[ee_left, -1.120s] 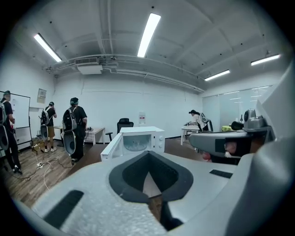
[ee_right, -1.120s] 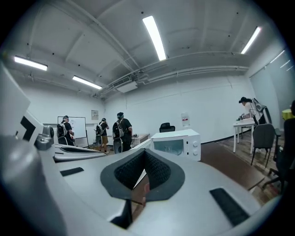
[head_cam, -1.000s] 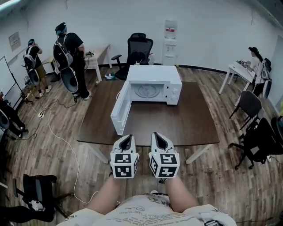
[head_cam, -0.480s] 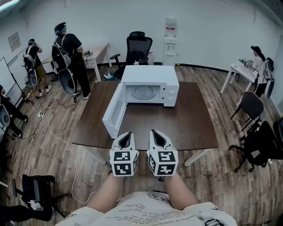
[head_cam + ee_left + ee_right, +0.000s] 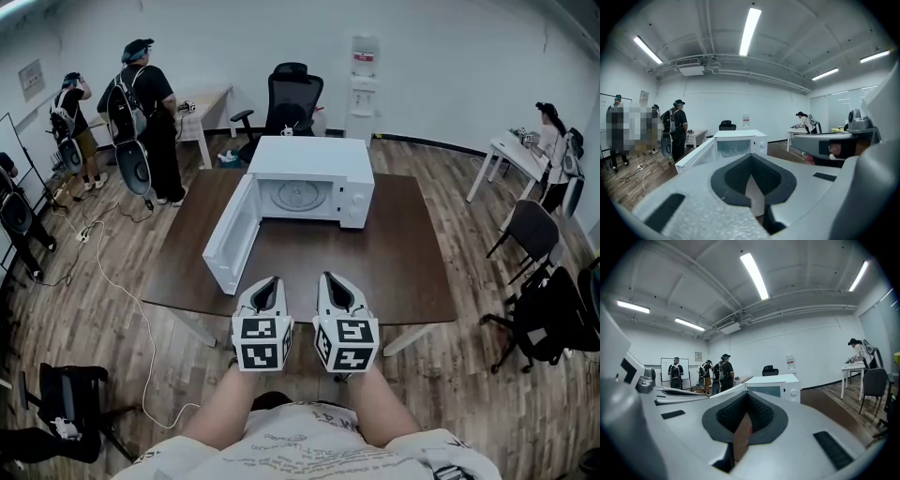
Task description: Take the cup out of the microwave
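Two grippers sit side by side over the near edge of the table, both pointing almost level toward the microwave. The left gripper has its jaws brought together with nothing between them. The right gripper is likewise fully closed and empty.

Target location: the cup should be inside the cavity, but no view shows it. Only the pale turntable can be made out, so neither the cup's position nor its long axis can be determined.

Governing relation: the cavity opening faces the grippers from the far side of the table, well apart from both and straight ahead. It lines up roughly between them. The door stands fully open, hinged on the left, and its free end reaches toward the left gripper. The right gripper therefore appears to have the clearer line into the cavity. Both jaw sets must open before any grasp.

Count:
- microwave: one
- door: one
- table: one
- grippers: two
- cups visible: none
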The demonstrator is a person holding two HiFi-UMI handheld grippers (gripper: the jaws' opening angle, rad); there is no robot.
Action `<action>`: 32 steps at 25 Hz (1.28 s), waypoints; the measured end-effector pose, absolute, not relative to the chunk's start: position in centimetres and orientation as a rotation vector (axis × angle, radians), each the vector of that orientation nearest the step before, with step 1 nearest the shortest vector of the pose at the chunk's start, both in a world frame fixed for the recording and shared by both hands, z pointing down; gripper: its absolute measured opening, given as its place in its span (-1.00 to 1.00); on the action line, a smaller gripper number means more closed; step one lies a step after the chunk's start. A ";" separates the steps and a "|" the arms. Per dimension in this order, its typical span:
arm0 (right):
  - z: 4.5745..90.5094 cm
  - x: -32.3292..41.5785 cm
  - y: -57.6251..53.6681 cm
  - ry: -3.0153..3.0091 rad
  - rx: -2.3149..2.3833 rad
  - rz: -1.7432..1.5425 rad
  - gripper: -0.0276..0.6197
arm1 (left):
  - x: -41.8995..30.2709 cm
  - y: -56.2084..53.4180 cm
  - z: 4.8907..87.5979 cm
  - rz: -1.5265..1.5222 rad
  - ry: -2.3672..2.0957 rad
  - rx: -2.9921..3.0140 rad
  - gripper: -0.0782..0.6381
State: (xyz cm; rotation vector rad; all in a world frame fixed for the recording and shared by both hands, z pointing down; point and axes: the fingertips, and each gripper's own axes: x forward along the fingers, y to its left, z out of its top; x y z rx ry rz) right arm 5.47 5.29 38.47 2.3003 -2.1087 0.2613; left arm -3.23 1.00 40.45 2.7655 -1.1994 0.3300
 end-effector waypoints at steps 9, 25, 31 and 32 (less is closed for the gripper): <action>40.3 7.0 3.3 -2.058 2.282 0.298 -0.88 | -1.2 -0.6 42.2 0.352 -1.157 2.745 -0.74; 40.2 9.3 -6.3 -2.005 2.311 0.258 -0.88 | 0.9 -10.5 42.8 0.377 -1.115 2.739 -0.74; 39.9 9.9 -10.4 -2.032 2.305 0.253 -0.88 | 2.8 -15.2 42.6 0.372 -1.041 2.760 -0.74; 39.9 10.1 -11.1 -2.037 2.310 0.268 -0.88 | 3.1 -15.9 42.5 0.370 -1.030 2.768 -0.74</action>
